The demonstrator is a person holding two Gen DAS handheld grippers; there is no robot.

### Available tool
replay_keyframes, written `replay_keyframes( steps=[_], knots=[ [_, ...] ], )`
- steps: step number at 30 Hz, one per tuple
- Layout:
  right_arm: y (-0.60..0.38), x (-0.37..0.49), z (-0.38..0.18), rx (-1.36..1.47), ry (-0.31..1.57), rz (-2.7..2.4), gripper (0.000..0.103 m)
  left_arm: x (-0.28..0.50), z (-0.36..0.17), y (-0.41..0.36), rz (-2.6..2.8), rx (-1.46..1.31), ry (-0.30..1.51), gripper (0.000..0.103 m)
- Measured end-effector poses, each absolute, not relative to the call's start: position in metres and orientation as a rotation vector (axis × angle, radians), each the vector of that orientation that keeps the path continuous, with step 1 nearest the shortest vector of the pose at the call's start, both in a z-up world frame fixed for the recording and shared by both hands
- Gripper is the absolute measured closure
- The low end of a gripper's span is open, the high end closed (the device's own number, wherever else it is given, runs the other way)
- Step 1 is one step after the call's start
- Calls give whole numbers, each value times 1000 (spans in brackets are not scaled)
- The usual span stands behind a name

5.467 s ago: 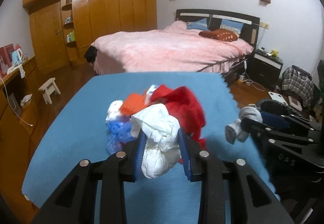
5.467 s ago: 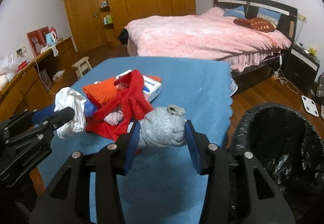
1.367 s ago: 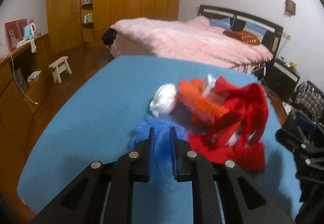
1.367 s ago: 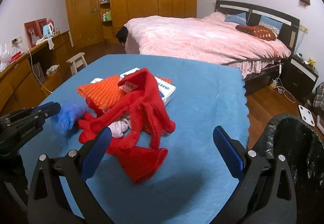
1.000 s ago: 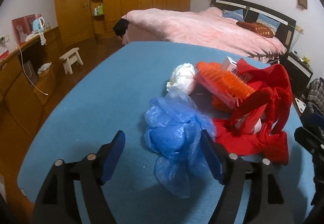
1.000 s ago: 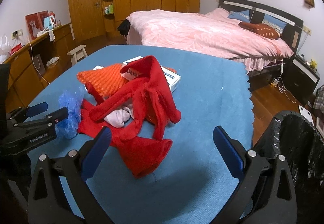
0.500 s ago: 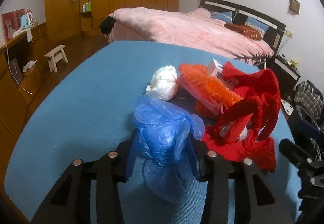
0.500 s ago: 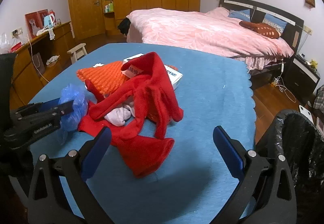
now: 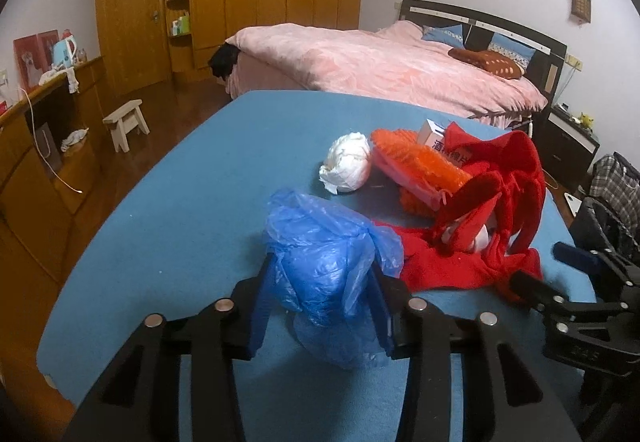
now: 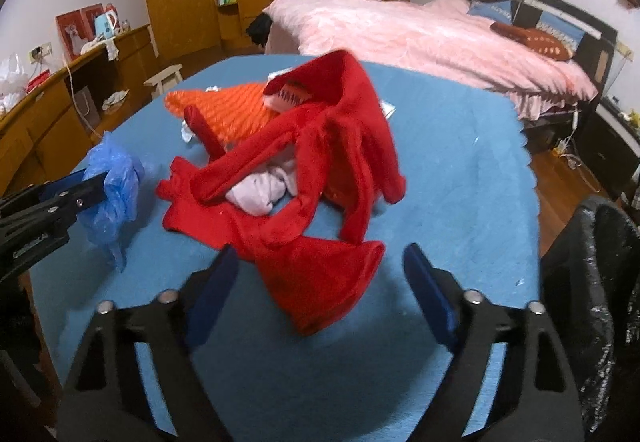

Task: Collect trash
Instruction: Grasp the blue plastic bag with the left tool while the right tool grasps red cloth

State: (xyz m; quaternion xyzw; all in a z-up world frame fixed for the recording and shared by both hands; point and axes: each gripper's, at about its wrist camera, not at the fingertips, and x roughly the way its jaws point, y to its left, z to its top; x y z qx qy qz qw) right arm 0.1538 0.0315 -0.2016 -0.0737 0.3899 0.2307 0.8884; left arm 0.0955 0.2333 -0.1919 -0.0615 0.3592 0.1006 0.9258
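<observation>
A crumpled blue plastic bag (image 9: 316, 238) sits between the pads of my left gripper (image 9: 320, 268), which is shut on it just above the blue tablecloth (image 9: 180, 202). The right wrist view shows the same bag (image 10: 116, 178) at the left. My right gripper (image 10: 320, 252) is open with its jaws closing. The lower corner of a red garment (image 10: 320, 162) lies between its fingers, which do not touch it. An orange knit piece (image 10: 228, 110), a pale wad (image 10: 264, 190), a white crumpled ball (image 9: 348, 164) and a white box (image 9: 440, 140) lie in the pile.
A bin lined with a black bag (image 10: 592, 282) stands off the table's right edge. A pink bed (image 9: 380, 70) is behind the table. Wooden wardrobes, a desk and a small stool (image 9: 126, 122) are at the left over wooden floor.
My left gripper went from wide open around the blue bag to shut on it. My right gripper came closer to the red garment and its jaws narrowed.
</observation>
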Motion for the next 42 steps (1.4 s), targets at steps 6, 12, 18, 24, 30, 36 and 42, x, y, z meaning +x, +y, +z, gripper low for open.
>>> replay_keyframes(
  steps=[6,12,18,24,30,36,42],
  knots=[
    [30,156,-209,-103,891,562,72,97,-190,228,196,-125,733,60],
    [25,145,-200,-92,886,616,97,96,-184,223,192,-114,730,60],
    [12,136,-169,-59,819,635,98,92,-172,212,184,-105,715,60],
    [5,140,-163,-72,813,610,92,88,-163,199,166,-96,701,60],
    [9,147,-192,-98,852,551,47,88,-173,198,175,-97,723,60],
    [14,159,-211,-119,904,516,31,90,-182,199,179,-87,735,60],
    [19,161,-214,-94,944,630,94,91,-183,203,185,-97,741,60]
  ],
)
